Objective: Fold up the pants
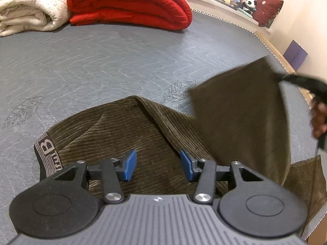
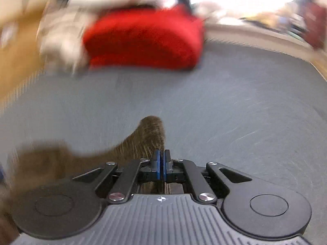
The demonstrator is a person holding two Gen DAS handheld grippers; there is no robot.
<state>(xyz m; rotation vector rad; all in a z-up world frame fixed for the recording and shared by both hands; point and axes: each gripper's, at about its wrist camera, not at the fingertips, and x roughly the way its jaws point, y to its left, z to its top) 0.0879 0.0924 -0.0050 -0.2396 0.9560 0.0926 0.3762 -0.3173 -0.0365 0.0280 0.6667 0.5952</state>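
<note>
Pants (image 1: 126,126) lie on the grey bed (image 1: 122,61), one leg end lifted off it in our right tongs (image 2: 161,161).

We hold the right tongs clenched on the corduroy hem, which pokes out past the blue pads, while our left tongs (image 1: 157,163) hover released over the waist end, pads apart with nothing between them. To fold well, we judge we should carry the leg low and taut toward the waistband (image 1: 46,155), square the edges before releasing, and pin the waist if the cloth starts dragging.
</note>
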